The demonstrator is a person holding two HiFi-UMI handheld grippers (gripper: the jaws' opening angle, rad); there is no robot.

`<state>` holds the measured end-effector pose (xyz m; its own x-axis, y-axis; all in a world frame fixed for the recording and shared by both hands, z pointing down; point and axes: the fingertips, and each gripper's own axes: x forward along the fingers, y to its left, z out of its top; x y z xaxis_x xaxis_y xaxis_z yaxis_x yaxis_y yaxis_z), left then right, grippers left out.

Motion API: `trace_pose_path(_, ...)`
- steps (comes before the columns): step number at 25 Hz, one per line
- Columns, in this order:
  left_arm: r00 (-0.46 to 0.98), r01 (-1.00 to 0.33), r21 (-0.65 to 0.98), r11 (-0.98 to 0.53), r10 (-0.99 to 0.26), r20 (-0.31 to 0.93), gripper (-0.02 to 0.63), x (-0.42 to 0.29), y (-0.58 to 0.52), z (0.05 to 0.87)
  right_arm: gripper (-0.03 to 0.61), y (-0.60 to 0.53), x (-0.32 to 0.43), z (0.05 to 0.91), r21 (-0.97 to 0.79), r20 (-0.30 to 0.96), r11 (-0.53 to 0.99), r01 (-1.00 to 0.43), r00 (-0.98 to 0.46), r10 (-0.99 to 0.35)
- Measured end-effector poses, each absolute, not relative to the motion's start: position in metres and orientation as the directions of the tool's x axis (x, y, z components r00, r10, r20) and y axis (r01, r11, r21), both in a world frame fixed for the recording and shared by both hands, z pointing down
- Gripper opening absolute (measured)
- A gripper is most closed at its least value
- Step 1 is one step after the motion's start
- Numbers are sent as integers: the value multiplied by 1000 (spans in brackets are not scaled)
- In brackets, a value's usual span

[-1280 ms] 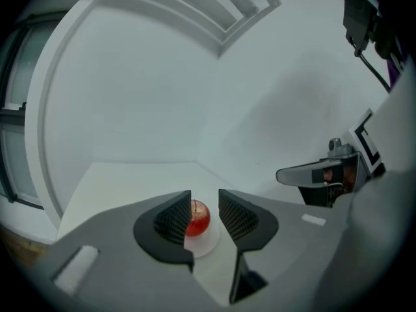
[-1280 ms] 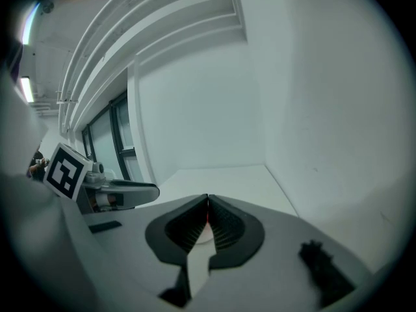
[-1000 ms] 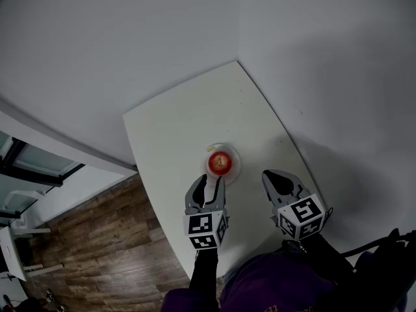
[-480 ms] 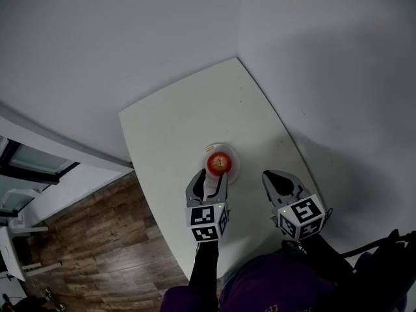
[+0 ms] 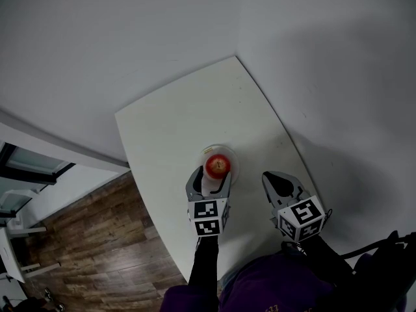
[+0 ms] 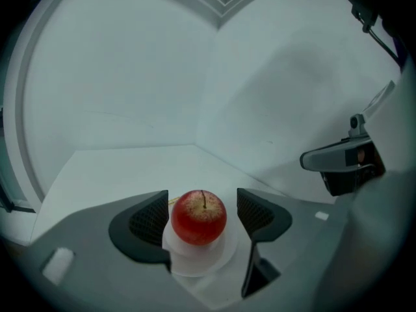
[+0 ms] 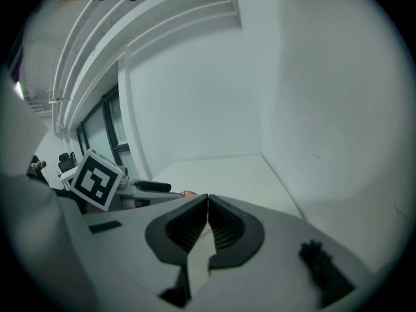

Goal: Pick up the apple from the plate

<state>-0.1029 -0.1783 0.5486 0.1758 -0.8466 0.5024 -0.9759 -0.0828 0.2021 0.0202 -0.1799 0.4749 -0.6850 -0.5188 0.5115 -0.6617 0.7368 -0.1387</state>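
Note:
A red apple (image 5: 218, 166) (image 6: 199, 216) sits on a small white plate (image 5: 233, 156) (image 6: 208, 264) on the white table (image 5: 175, 116). My left gripper (image 5: 210, 177) (image 6: 203, 203) has a jaw on each side of the apple, and its jaws are opening. A gap shows between the right pad and the fruit, and the pads do not press on it. My right gripper (image 5: 273, 177) (image 7: 208, 203) hovers over the table to the right of the plate. It is shut with nothing between its jaws.
The table stands in a corner between two pale walls (image 5: 325, 57). Its left edge drops to a wooden floor (image 5: 97, 239). In the right gripper view, the left gripper's marker cube (image 7: 96, 179) shows at the left.
My left gripper has moved forward and down to the plate and spread its jaws, which now stand on both sides of the apple. The right gripper has stayed still.

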Motion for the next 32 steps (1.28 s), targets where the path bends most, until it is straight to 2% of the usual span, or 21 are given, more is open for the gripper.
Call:
trace_pose_path(16, 199, -977, 179, -117, -807, 556, 388, -98, -194, 571, 11, -187, 25, 479, -139, 530, 728, -672, -671, -519)
trace_pose_path(32, 179, -983, 136, -121, -775, 606, 394, -91, -201, 601, 11, -190, 30, 483, -138, 533, 724, -676, -666, -521)
